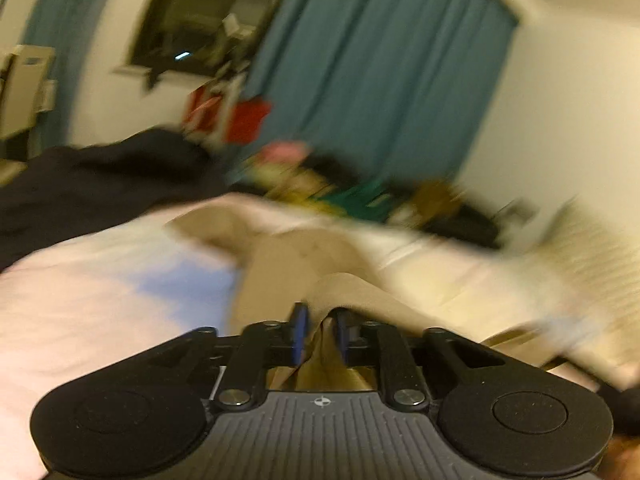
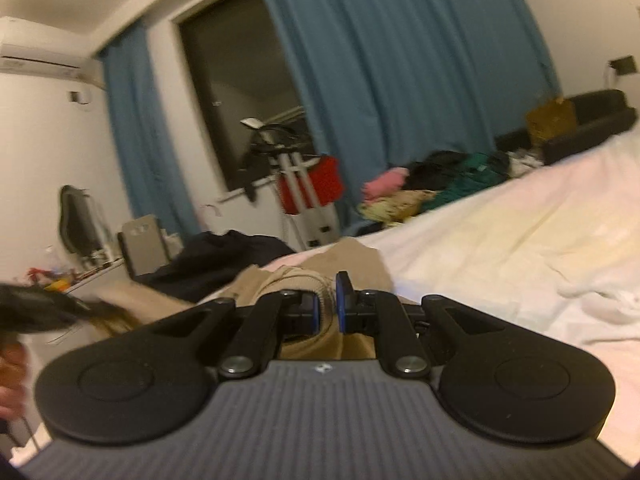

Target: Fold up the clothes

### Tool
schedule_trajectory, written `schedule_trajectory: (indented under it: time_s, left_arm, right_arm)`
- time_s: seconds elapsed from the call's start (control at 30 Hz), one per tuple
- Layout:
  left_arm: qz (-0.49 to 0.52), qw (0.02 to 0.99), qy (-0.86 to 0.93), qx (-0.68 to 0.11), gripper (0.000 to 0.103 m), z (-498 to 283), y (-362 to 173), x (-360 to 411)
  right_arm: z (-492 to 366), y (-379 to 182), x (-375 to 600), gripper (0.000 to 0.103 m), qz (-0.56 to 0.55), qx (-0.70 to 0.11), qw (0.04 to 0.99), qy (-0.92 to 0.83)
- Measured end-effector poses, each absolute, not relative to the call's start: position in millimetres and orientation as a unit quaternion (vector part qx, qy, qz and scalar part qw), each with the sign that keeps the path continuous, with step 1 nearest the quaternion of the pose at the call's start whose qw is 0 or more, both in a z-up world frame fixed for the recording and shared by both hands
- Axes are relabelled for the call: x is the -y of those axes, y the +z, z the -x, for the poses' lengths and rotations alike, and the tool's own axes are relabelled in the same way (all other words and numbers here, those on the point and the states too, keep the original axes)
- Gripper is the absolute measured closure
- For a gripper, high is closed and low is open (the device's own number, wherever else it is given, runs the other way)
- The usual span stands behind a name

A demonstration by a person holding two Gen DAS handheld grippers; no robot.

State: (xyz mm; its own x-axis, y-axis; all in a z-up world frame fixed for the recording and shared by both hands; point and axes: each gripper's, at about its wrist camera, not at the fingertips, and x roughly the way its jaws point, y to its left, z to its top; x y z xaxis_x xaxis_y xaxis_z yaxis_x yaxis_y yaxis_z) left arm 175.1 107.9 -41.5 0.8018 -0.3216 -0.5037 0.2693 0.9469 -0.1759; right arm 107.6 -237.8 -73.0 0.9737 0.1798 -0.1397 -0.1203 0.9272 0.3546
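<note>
Our left tool clamped on a fold of the tan garment, our right tool clamped on its ribbed edge, white bed beneath us

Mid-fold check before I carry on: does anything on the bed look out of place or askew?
Only the tan ribbed-hem garment looks askew: bunched, not flat, on the white bed sheet, pinched by right gripper and left gripper.

Warm dim indoor light; heavy motion blur; fisheye-bent edges.
</note>
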Motion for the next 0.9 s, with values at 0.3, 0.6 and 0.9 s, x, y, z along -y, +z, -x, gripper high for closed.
schedule_trajectory:
  time_s: [0.3, 0.6, 0.9]
  left_arm:
    - [-0.149, 0.953, -0.128, -0.23, 0.018, -152.3, -47.6, -72.0]
    - [-0.246, 0.923, -0.261, -0.137, 0.007, -101.3, -67.7, 17.8]
    - [-0.277, 0.923, -0.243, -0.108, 0.011, -105.1, -112.4, 86.3]
  right_arm:
    - [-121.3, -85.3, 233.1, 0.092, -0.183, -0.154, 0.968, 0.071]
    - [-115.4, -87.5, 235.5, 0.092, -0.205, -0.157, 0.964, 0.07]
    - [-94.7, -70.3, 233.8, 0.092, -0.181, -0.1, 0.976, 0.067]
